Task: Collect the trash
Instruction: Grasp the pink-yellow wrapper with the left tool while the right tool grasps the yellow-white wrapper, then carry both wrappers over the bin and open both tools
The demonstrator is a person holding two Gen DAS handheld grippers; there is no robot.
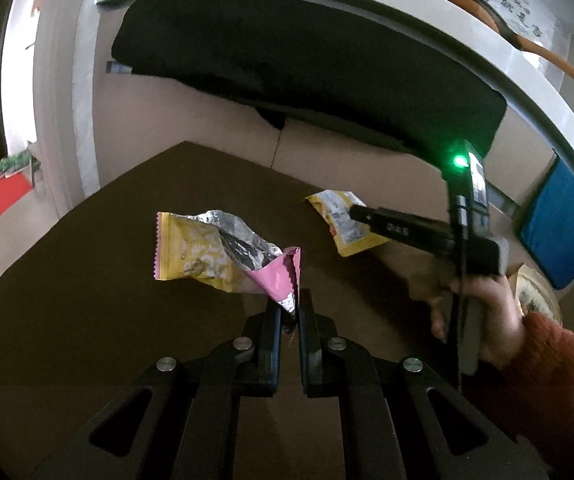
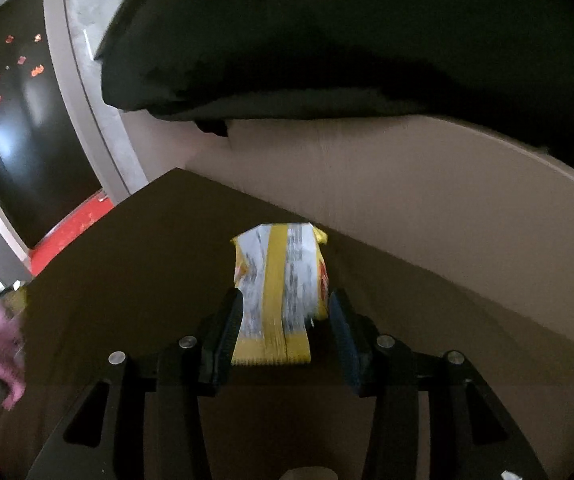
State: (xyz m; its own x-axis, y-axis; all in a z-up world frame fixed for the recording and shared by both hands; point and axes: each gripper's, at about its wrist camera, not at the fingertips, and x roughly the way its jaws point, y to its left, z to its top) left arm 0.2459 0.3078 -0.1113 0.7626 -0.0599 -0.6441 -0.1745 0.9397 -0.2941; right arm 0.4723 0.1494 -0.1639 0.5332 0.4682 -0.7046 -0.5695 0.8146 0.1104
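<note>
My left gripper (image 1: 289, 306) is shut on the pink end of a torn yellow and silver snack wrapper (image 1: 207, 250) and holds it over the brown cardboard surface (image 1: 87, 300). My right gripper (image 2: 285, 306) holds a second, yellow and white wrapper (image 2: 283, 280) between its fingers over the same cardboard. That wrapper (image 1: 343, 220) and the right gripper (image 1: 357, 213) also show at the right of the left wrist view, held by a hand in a red sleeve.
A black cloth (image 1: 307, 64) drapes over the upright cardboard wall (image 1: 207, 120) behind. A grey-white ledge (image 1: 407, 12) with a wooden-handled pan (image 1: 499, 24) runs above. A blue pad (image 1: 563, 216) sits at the right. A red item (image 2: 67, 232) lies at the left.
</note>
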